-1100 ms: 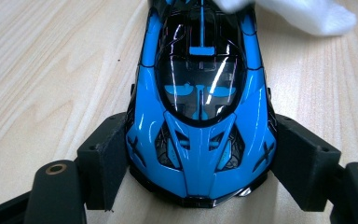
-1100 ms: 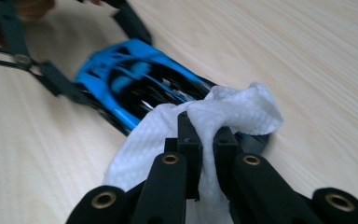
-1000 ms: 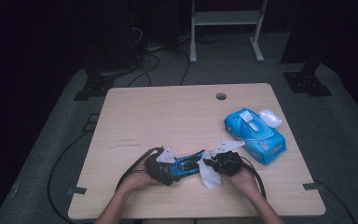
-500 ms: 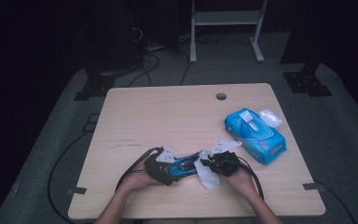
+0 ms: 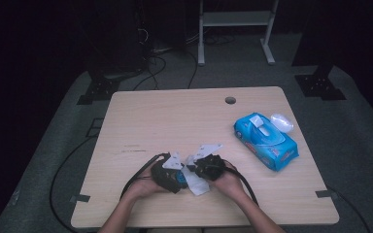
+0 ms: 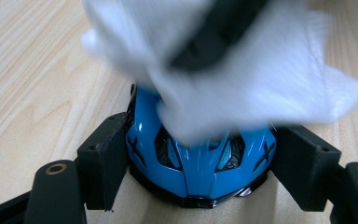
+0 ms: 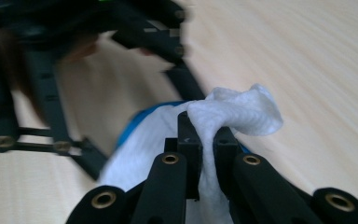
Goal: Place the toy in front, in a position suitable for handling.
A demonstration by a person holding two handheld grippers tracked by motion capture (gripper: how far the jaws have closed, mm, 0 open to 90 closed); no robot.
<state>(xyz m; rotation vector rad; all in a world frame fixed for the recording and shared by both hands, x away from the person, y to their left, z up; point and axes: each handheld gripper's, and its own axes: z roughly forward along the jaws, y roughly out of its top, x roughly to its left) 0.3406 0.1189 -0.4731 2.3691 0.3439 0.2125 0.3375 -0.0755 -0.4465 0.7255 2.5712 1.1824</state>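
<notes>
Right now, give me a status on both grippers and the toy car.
Left gripper shut on blue toy car. Right gripper shut on white wipe, wipe lying over the car. Wipes pack well aside.

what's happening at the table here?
A person is wiping a blue toy car with a white wipe. The left gripper has its jaws clamped on the car's sides, holding it on the table. The right gripper pinches the wipe and has it draped over the car. A blue pack of wipes lies off to the right.
</notes>
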